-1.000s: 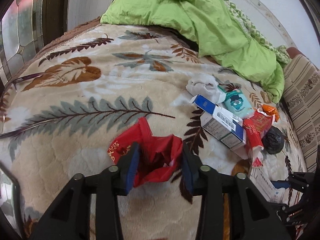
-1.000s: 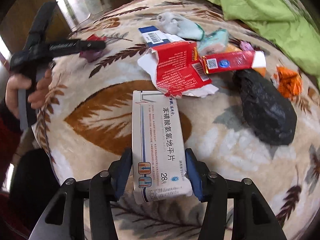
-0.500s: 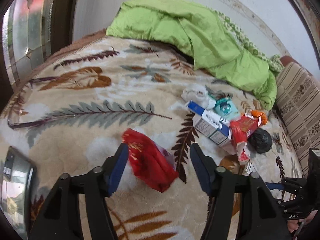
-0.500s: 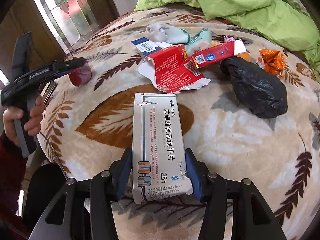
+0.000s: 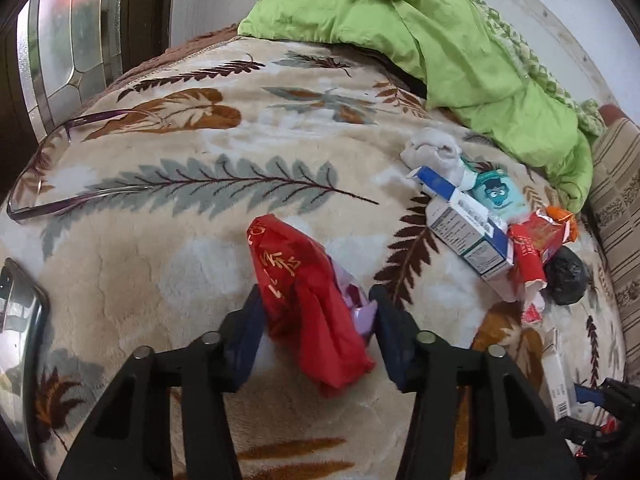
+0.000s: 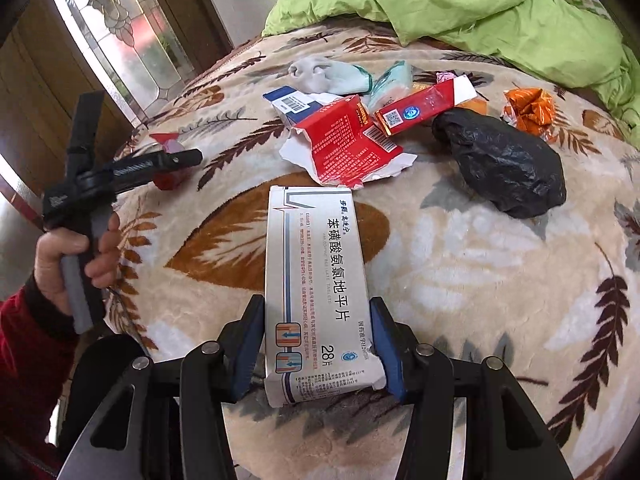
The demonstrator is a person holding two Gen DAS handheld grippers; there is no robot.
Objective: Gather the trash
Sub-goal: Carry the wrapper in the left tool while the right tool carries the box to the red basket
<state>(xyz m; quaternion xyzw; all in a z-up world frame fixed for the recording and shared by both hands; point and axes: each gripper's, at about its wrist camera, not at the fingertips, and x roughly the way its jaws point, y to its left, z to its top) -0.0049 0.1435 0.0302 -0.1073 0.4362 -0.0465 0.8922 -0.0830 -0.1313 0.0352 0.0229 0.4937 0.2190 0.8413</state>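
Observation:
My left gripper (image 5: 316,316) is shut on a crumpled red plastic bag (image 5: 304,300), held just above a leaf-patterned blanket (image 5: 200,168); it also shows in the right wrist view (image 6: 188,158). My right gripper (image 6: 318,340) is shut on a white medicine box (image 6: 316,280). Beyond it lie a torn red carton (image 6: 340,140), a red and white box (image 6: 424,106), a blue and white box (image 5: 460,224), a black plastic bag (image 6: 500,164), an orange wrapper (image 6: 530,110), a teal packet (image 5: 498,196) and a wad of grey tissue (image 5: 432,152).
A green quilt (image 5: 440,40) is bunched at the far side of the bed. Purple-framed glasses (image 5: 48,168) and a phone (image 5: 20,316) lie at the left. A striped cushion (image 5: 616,208) is at the right. A glass-panelled door (image 6: 120,40) stands behind the bed.
My left gripper opened around the red bag half a second ago, then closed on it again further along. The right gripper kept its hold on the medicine box and drew back slightly.

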